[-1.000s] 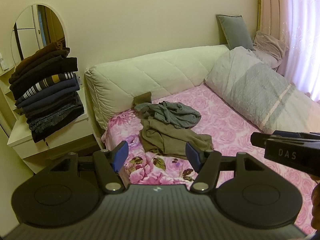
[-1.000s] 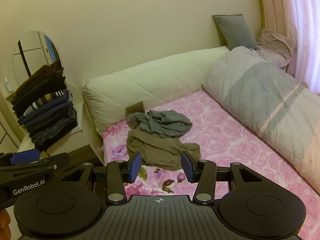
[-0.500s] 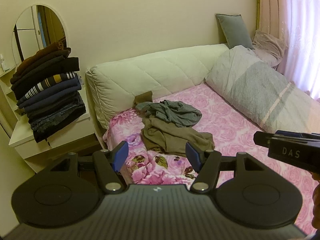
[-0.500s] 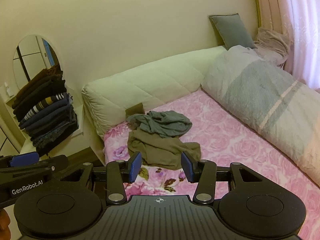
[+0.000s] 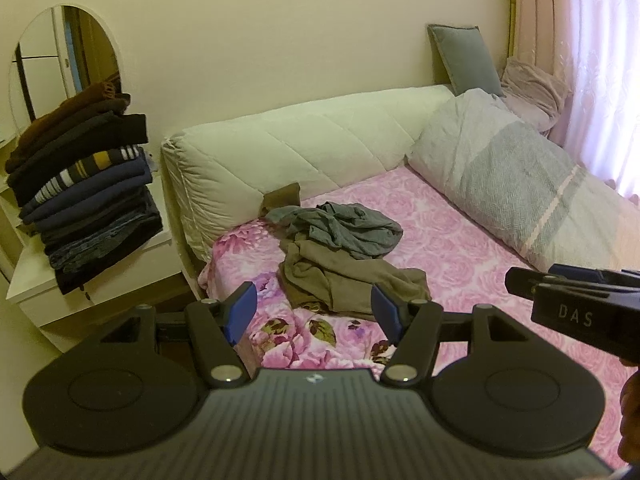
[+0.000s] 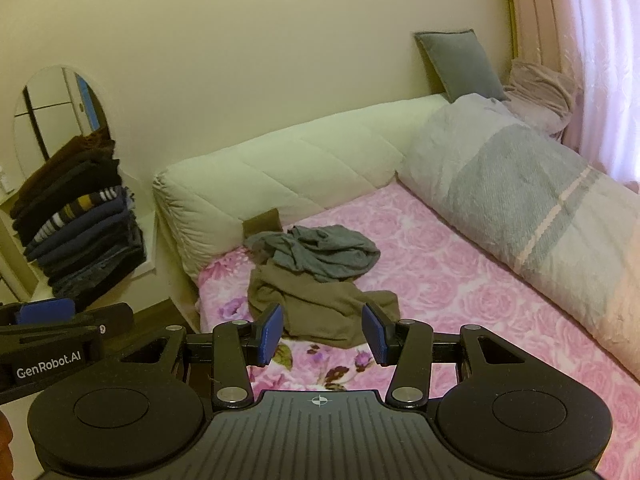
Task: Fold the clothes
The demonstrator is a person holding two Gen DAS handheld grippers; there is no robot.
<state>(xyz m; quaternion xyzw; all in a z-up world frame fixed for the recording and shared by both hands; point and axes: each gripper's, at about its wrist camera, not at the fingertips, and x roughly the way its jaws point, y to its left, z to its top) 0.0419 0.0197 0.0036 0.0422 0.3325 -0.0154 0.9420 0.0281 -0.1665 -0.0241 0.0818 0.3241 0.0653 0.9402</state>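
Both the left tool [image 5: 313,309] and the right tool [image 6: 322,334] hover with jaws apart, holding nothing. Beyond them, a crumpled olive-brown garment [image 6: 320,304] lies on the pink floral bed sheet [image 6: 460,292], a rumpled grey garment [image 6: 320,252] partly overlapping it, near the cream headboard [image 6: 280,176].

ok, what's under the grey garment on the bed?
The grey garment lies partly on a crumpled olive-brown garment, which rests on the pink floral sheet. The overlapped part is hidden; whether anything else lies beneath can't be seen.
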